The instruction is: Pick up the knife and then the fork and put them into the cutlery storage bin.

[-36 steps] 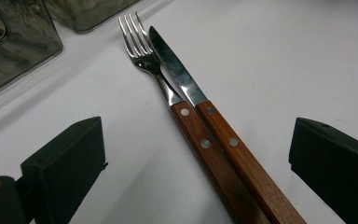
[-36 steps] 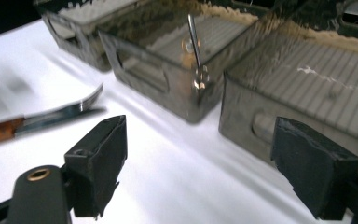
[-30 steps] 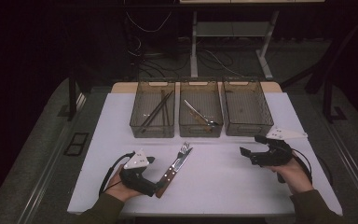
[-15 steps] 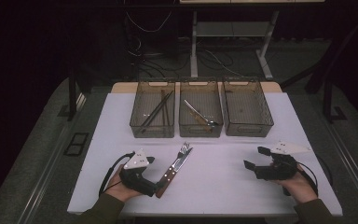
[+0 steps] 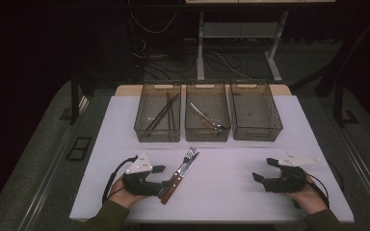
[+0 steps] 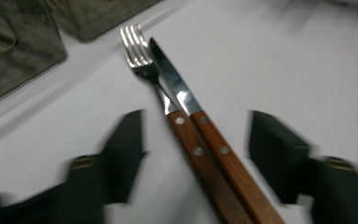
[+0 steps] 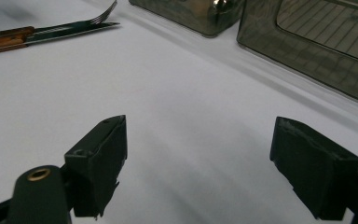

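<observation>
A fork [image 5: 188, 155] and a knife [image 5: 183, 172], both with brown wooden handles, lie side by side on the white table, tips toward the bins. My left gripper [image 5: 163, 176] sits at their handle ends. In the left gripper view its jaws have just been closing and stand either side of the fork handle [image 6: 186, 135] and knife handle [image 6: 219, 151], with gaps to both pads, so my left gripper [image 6: 198, 154] is open. My right gripper [image 5: 265, 170] rests low at the near right, open and holding nothing [image 7: 198, 168].
Three clear bins stand in a row at the back: the left bin [image 5: 139, 126] holds dark sticks, the middle bin [image 5: 189, 129] holds metal utensils, and nothing shows in the right bin [image 5: 275, 126]. The near table edge [image 5: 212, 219] runs just below both hands.
My right hand has come back toward the near edge and sunk lower over the table. The left hand, fork and knife stay where they were.
</observation>
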A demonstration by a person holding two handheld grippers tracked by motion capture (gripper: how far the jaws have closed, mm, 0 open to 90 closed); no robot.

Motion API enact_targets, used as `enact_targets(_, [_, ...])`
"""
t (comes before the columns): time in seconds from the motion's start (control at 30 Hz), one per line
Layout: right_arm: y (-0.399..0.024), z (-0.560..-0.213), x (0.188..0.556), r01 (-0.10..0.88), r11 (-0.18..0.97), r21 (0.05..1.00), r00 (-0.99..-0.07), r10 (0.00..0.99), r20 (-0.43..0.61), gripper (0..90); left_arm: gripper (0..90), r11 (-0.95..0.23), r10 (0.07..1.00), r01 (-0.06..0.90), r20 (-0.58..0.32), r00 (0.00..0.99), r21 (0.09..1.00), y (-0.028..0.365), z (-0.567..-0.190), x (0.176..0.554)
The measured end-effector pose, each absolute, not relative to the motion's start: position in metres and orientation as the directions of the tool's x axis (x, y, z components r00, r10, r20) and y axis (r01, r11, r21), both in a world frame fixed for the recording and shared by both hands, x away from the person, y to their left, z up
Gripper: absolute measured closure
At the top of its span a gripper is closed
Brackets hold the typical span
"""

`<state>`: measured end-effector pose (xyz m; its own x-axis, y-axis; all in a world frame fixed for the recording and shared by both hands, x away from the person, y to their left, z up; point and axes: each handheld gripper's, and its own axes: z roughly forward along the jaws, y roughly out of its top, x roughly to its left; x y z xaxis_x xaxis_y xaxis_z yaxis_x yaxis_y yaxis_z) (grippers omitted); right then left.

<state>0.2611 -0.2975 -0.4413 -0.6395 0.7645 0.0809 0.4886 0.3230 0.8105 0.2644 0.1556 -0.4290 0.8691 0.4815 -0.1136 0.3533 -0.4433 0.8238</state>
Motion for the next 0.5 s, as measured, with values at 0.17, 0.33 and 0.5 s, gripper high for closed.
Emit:
enact_targets(0.17, [-0.297, -0.442, 0.261, 0.49, 0.331, 0.807, -0.645, 0.76, 0.079, 19.0, 82.4, -0.472, 0.409, 0.347, -0.147, 0.901, 0.81, 0.144, -0.429, 0.259])
enact_targets(0.33, [-0.295, -0.442, 0.26, 0.489, 0.337, 0.804, -0.651, 0.755, 0.08, 19.0, 88.9, -0.56, 0.357, 0.338, -0.147, 0.922, 0.756, 0.127, -0.437, 0.257])
enact_targets(0.5, [-0.294, -0.442, 0.261, 0.487, 0.344, 0.802, -0.656, 0.751, 0.076, 19.0, 89.0, -0.63, 0.356, 0.333, -0.119, 0.927, 0.702, 0.115, -0.446, 0.256])
